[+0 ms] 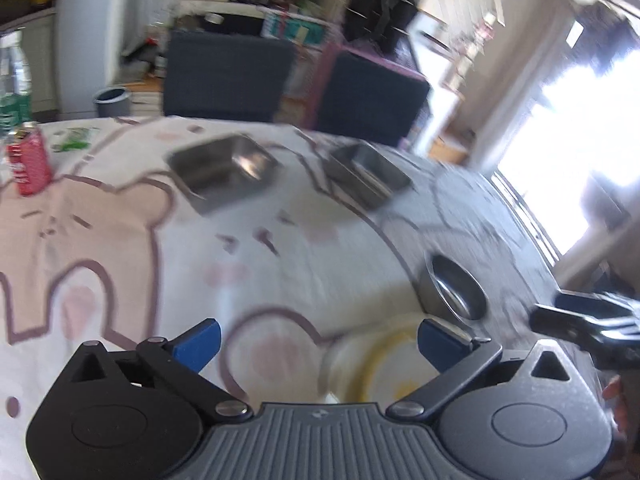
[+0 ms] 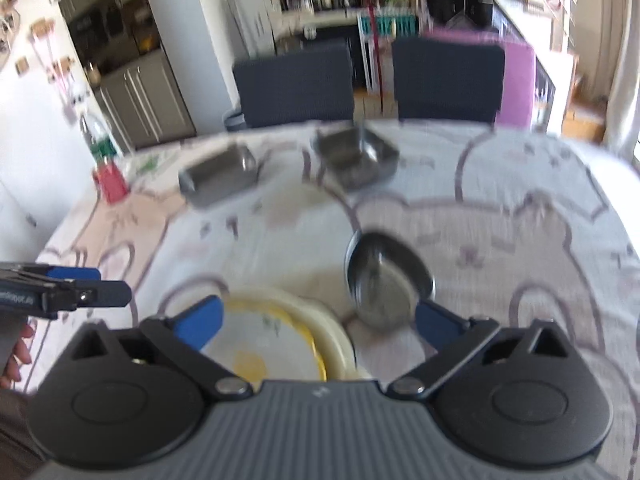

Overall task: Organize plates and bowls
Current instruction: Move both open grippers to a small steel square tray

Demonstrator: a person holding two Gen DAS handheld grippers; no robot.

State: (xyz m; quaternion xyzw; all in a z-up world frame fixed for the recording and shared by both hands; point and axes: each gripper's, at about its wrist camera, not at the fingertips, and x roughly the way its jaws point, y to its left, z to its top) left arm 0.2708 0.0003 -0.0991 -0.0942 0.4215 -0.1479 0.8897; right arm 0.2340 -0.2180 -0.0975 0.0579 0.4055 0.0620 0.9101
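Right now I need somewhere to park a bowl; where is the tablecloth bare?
Free: the wide cloth right of the round steel bowl, and the middle strip between the square steel trays and the plate stack. Crowded: near edge, where plates, bowl and both open grippers meet.

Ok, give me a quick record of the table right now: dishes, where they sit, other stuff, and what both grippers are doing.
surface: table with a bear-print cloth
plates: yellow-rimmed plate lying on a cream plate, near edge
round bowl: steel, empty, just right of the plates
square steel bowls: two at the far side, left one and right one, apart
other items: red can, clear bottle, far left
left gripper: open, holding nothing
right gripper: open, holding nothing, above the plates
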